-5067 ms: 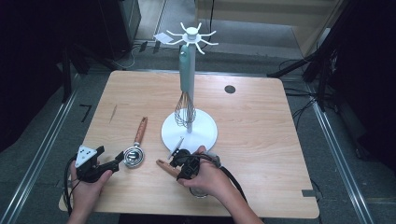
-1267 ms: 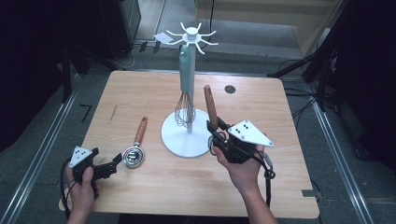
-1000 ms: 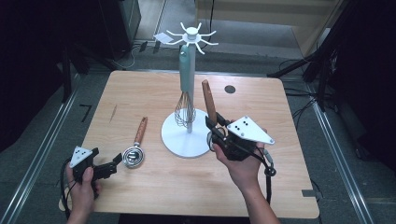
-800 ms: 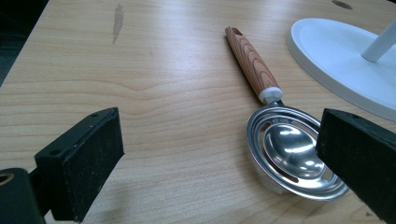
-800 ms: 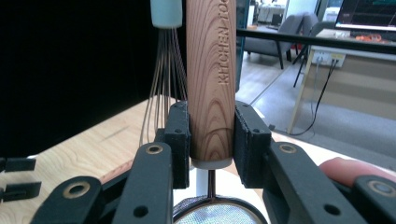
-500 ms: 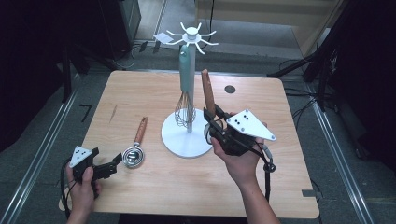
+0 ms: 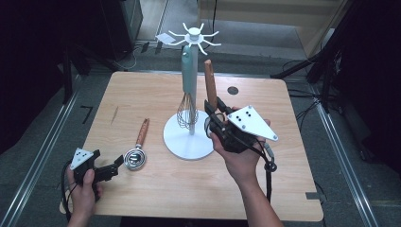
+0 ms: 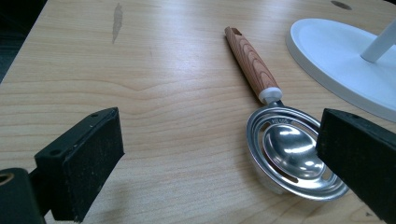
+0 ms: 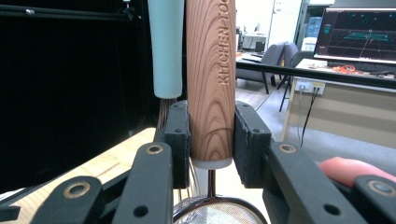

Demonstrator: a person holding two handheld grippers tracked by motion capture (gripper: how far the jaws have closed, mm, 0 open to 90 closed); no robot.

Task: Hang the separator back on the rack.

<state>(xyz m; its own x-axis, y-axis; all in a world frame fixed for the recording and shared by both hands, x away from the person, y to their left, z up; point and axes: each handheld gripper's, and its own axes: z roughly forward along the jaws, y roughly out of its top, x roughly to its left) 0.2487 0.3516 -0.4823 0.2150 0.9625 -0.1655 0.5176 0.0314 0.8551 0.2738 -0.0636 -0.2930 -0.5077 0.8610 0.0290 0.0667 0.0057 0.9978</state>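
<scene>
Wooden-handled strainer (image 9: 210,79) upright, clamped in right gripper (image 7: 218,124) beside white rack (image 7: 189,90).

Jaws pinch the handle's lower end; mesh bowl hangs below at 6 o'clock; hanging whisk (image 7: 185,111) at 9 o'clock. Left gripper (image 7: 111,169) low, jaws wide apart, slotted spoon (image 8: 287,149) lying before its 3 o'clock jaw on the table (image 7: 293,161).

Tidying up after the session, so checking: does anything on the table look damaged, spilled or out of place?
Nothing spilled or broken. The one blemish is a dark scuff on the table, far-left of the egg separator. The whisk hangs on the white stand.
</scene>
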